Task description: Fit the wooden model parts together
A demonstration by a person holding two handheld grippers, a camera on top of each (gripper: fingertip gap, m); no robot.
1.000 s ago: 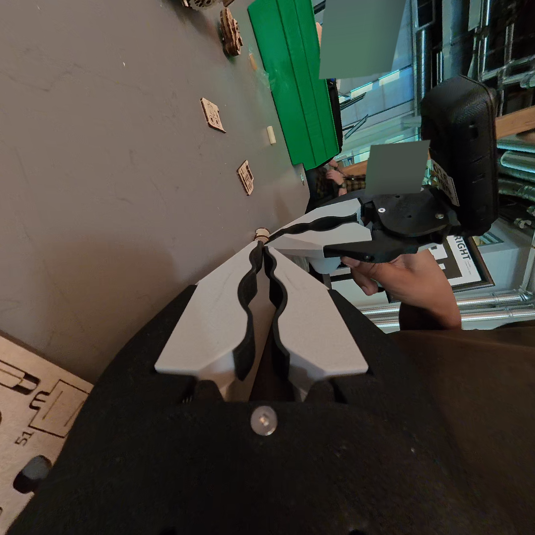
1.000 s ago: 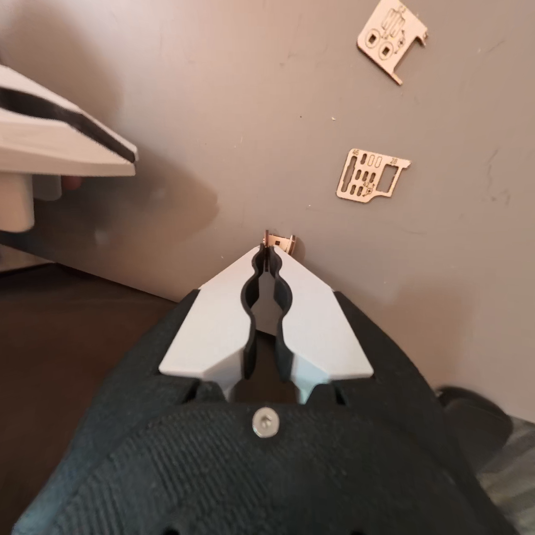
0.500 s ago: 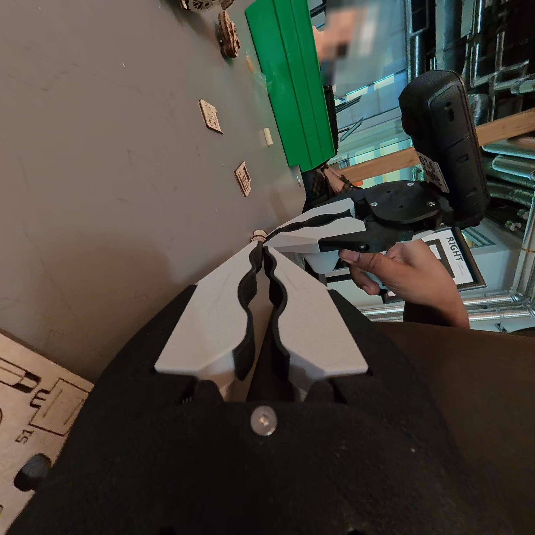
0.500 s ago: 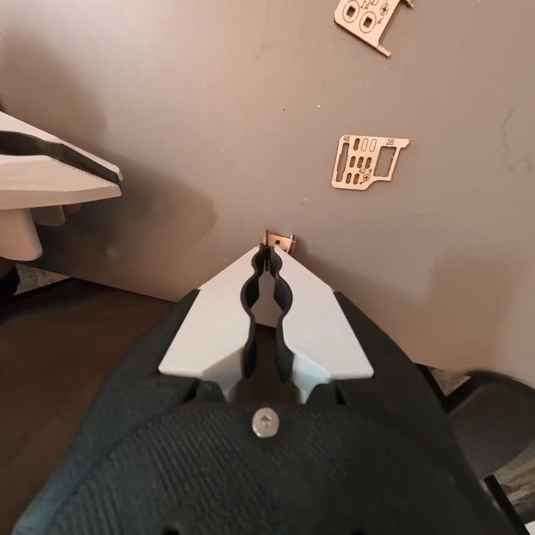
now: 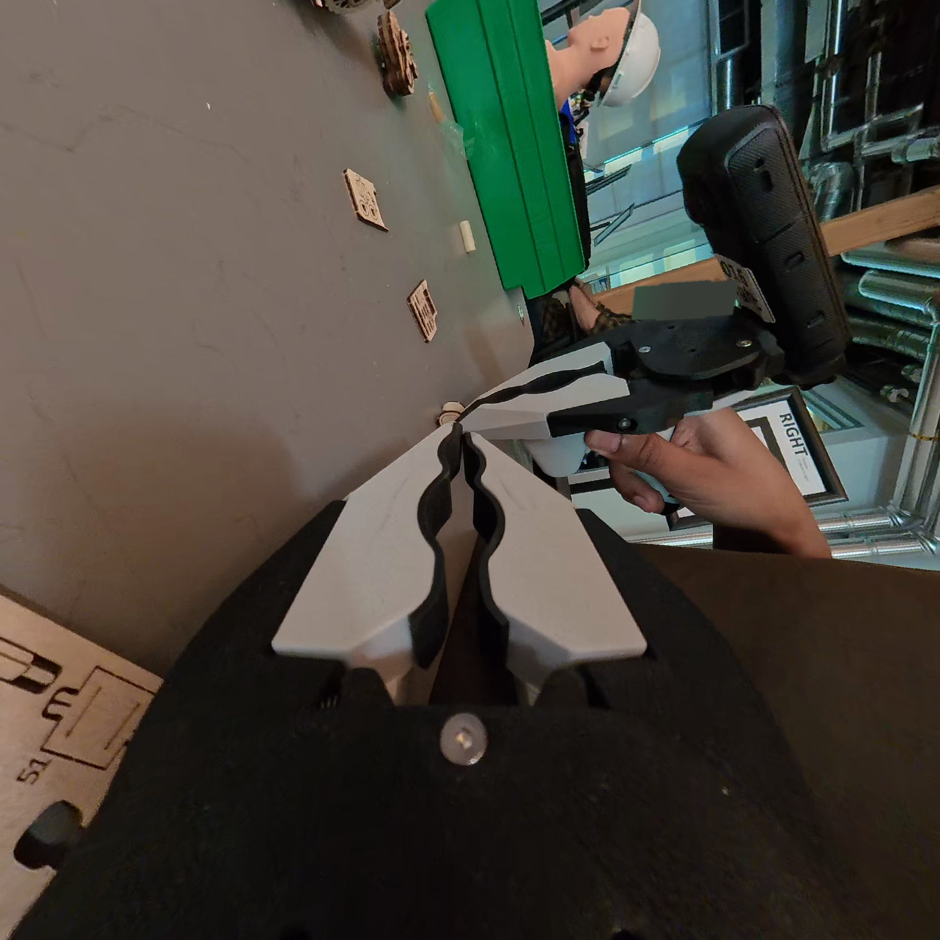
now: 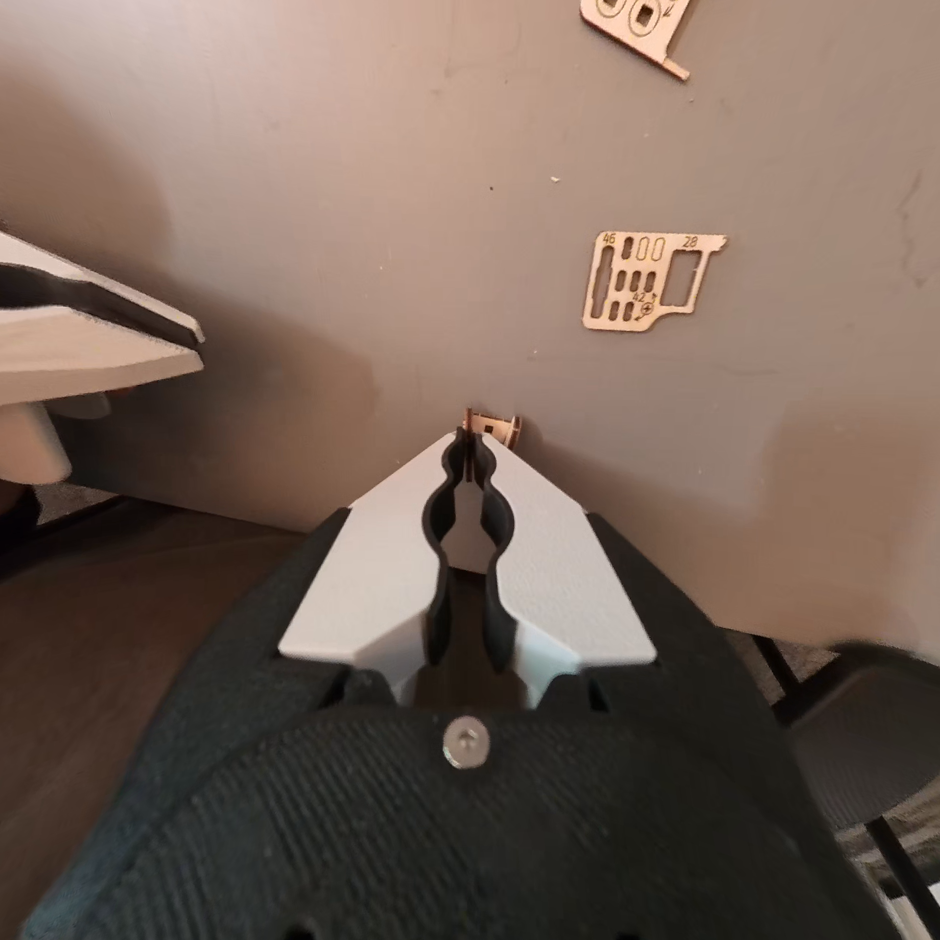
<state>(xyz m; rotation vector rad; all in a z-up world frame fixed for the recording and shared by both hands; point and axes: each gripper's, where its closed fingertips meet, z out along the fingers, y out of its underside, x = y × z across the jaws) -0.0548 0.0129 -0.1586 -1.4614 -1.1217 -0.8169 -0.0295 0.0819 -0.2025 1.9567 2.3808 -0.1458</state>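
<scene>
My right gripper (image 6: pixel 468 447) is shut on a small wooden spool-like part (image 6: pixel 491 424), gripped by one thin end plate; the rest sticks out past the tips above the grey table (image 6: pixel 458 152). In the left wrist view the right gripper (image 5: pixel 465 418) comes in from the right, held by a hand, with the part (image 5: pixel 450 411) at its tip. My left gripper (image 5: pixel 460 432) is shut with nothing visible between its pads, its tips almost touching the right gripper's tip. It also shows at the left edge of the right wrist view (image 6: pixel 196 342).
Two flat wooden cut-out pieces (image 6: pixel 646 285) (image 6: pixel 636 25) lie on the table. A wooden gear assembly (image 5: pixel 395 51), a green bin (image 5: pixel 508 147) and a small white cylinder (image 5: pixel 467 236) are farther off. A laser-cut wooden sheet (image 5: pixel 61 712) lies by my left gripper. Tip to tip, the grippers are about 9 cm apart. Left tips and right tips are each some 25 cm from the wooden gear assembly (image 5: pixel 395 51).
Both grippers stay shut. In the right wrist view the left gripper has drifted down and left, and the table pieces have shifted upward. The right gripper's body has tilted slightly.
</scene>
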